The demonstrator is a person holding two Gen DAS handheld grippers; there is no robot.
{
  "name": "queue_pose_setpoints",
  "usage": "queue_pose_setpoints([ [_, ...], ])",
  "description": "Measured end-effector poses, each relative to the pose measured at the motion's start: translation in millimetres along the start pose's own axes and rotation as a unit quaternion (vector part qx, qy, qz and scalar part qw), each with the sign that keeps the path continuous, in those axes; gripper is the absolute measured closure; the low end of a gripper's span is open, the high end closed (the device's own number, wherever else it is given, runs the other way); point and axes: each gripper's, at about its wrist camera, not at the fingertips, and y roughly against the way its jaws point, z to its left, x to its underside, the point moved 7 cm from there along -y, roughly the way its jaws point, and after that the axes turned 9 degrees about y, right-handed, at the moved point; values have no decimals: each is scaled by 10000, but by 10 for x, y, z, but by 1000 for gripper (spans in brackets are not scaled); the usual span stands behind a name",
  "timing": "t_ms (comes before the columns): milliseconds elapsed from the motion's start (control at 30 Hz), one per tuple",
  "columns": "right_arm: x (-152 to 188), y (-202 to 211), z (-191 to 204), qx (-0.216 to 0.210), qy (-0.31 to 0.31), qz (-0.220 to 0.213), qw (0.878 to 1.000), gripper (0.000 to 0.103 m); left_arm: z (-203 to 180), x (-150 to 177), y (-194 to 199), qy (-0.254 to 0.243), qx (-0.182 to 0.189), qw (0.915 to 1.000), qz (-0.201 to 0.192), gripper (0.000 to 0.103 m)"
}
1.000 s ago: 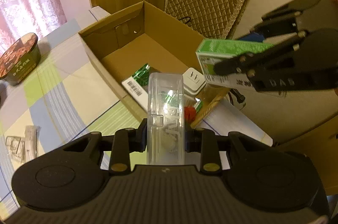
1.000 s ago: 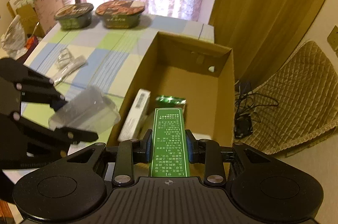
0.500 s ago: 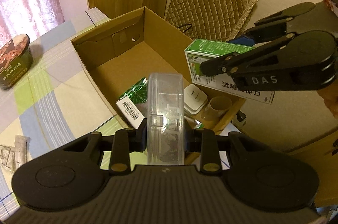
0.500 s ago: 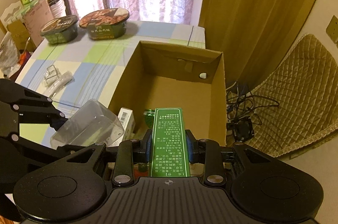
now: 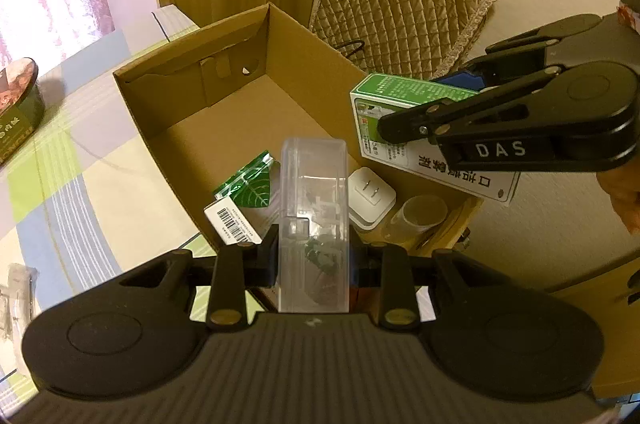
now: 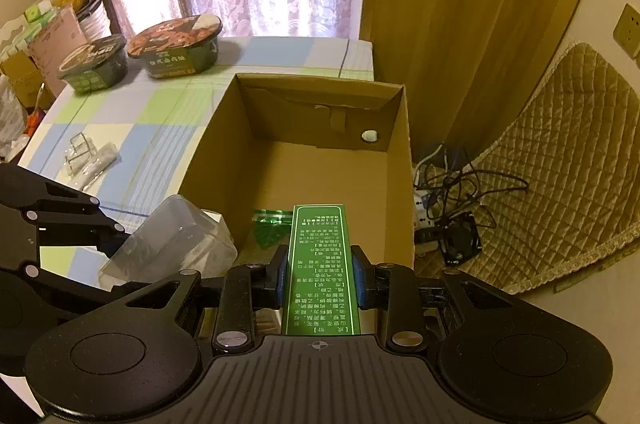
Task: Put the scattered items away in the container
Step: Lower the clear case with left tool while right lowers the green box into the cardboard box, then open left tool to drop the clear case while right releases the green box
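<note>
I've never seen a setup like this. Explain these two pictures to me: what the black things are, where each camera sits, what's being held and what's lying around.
No robot here: a person holds a black two-finger gripper in each hand, with a fisheye camera on each looking along its fingers.

In the left camera's picture, the left gripper is shut on a clear plastic case. The right gripper reaches in from the side.

In the right camera's picture, the right gripper is shut on a green medicine box.

Both are held over an open cardboard box, which stands on a checked tablecloth. Inside lie a white plug adapter, a green leaf-print pack and a barcoded box. Two instant-noodle bowls and some small clear packets remain on the table.
</note>
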Motion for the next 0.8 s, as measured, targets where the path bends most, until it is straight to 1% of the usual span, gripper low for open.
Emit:
queue_pose_setpoints([
  [400,20,-60,-124,6,-98,-8,10000,70,-40,-84,-125,6,-7,10000,-6,77],
  [533,26,-68,-154,31,-149,-29,9999,70,-25,-118,-140,72,-16,9999,-83,77],
  [567,27,-70,-160,35,-164,-34,9999,70,-15,-128,-138,112,-34,9999,-126,73],
  [600,28,-72,-164,40,-169,-36,9998,70,2,-134,-134,160,-57,9997,-163,58],
  [633,32,-73,-165,42,-170,-36,9998,70,16,-136,-131,181,-70,9997,-175,56],
  [733,35,-79,-166,45,-177,-39,9998,70,34,-118,-125,72,-132,9998,-162,56],
  [800,37,-83,-164,37,-183,-41,9998,70,65,-104,-120,85,-134,9998,-151,56],
])
